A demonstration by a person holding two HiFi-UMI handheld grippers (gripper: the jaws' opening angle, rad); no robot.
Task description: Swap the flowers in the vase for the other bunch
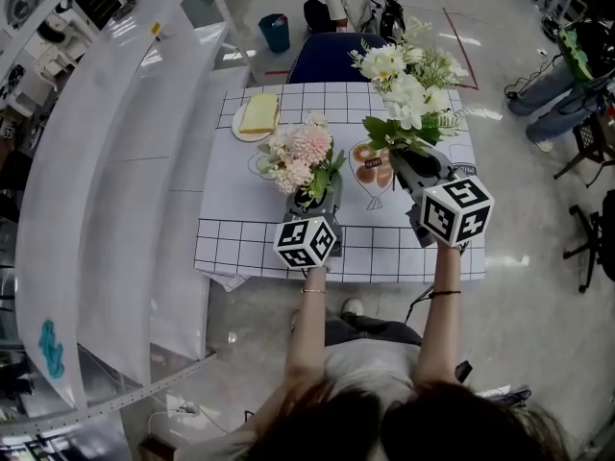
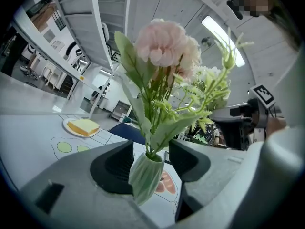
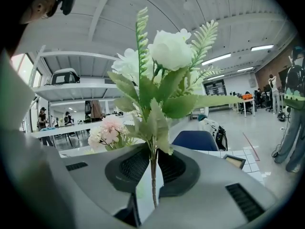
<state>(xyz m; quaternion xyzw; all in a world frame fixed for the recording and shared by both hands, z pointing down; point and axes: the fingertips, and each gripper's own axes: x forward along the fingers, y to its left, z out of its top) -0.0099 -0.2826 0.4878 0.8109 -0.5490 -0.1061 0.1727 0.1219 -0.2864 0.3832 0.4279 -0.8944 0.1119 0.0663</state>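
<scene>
A pale green ribbed vase (image 2: 144, 178) holding pink flowers (image 1: 303, 152) stands on the grid-pattern tablecloth (image 1: 240, 243) near the front edge. My left gripper (image 1: 321, 198) reaches level around the vase. In the left gripper view the vase leans between the jaws of the left gripper (image 2: 150, 159), which is open, with a gap on the right side. My right gripper (image 1: 419, 164) hovers to the right of the vase and is shut on the thin stems (image 3: 153, 178) of a white bunch (image 1: 408, 84). The white blooms (image 3: 169, 51) rise above the right gripper (image 3: 151, 165).
A plate with a yellow slab (image 1: 258, 115) sits at the table's far left. Drawings are printed on the cloth (image 1: 370, 166). A blue chair (image 1: 332, 58) stands behind the table, a blue bin (image 1: 275, 33) beyond it. White curved shelving (image 1: 115, 161) runs along the left.
</scene>
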